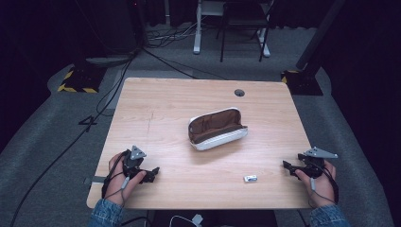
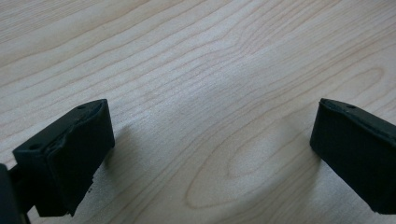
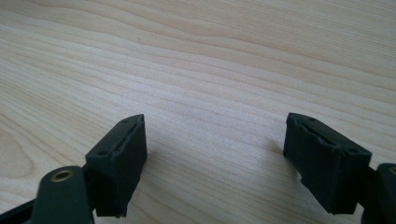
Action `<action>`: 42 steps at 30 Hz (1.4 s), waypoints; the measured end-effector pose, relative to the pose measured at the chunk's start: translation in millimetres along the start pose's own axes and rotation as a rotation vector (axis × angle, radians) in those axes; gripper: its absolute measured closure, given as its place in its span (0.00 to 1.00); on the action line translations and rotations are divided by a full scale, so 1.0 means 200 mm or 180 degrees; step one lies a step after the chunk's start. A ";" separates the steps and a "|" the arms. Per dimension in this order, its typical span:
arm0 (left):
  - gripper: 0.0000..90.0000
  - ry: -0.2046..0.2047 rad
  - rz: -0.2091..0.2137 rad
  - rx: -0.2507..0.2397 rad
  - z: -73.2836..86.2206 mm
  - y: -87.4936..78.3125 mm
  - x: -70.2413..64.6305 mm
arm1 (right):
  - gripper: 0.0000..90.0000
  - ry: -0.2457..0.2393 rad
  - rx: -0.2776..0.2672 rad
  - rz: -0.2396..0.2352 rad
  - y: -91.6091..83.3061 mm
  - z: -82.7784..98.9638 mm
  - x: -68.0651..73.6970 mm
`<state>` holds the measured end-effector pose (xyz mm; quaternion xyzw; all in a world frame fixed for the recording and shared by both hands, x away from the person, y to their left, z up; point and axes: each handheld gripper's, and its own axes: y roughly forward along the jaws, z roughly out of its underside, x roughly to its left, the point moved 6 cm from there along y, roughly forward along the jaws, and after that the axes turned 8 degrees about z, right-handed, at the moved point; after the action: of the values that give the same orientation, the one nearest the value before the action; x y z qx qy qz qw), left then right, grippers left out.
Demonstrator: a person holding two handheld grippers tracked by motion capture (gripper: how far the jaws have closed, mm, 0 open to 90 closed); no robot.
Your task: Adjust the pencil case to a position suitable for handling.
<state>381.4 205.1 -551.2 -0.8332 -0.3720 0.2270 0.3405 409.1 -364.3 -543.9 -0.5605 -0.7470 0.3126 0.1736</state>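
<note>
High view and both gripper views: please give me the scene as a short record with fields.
table: light wooden top, round cable hole near far edge
pouch: white case with brown inside, lying open near table centre
small item: white and grey object, near front edge, closer to the right gripper; too small to identify
left gripper: at front left, jaws open, holding nothing
right gripper: at front right, jaws open, holding nothing

Overhead light brightens the table [image 1: 161, 109] against dark surroundings; soft shadows, slightly blurred close views, no glare.
</note>
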 end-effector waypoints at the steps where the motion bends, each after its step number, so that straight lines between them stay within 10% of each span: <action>1: 0.00 -0.0002 0.0002 0.0008 0.00 0.00 0.00 | 0.25 0.0000 0.0000 0.0000 0.00 0.00 0.00; 20: 0.00 0.0039 0.0048 0.0007 -0.02 0.02 -0.03 | 0.32 0.0025 -0.0110 -0.0148 -0.16 -0.05 0.03; 42: 0.00 0.0050 0.0050 0.0021 -0.02 0.02 -0.03 | 0.34 -0.0214 -0.0167 -0.0637 -0.35 -0.16 0.29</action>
<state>383.1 196.5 -551.0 -0.8367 -0.3620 0.2243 0.3444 360.0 -313.8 -479.9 -0.4766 -0.8126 0.2927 0.1641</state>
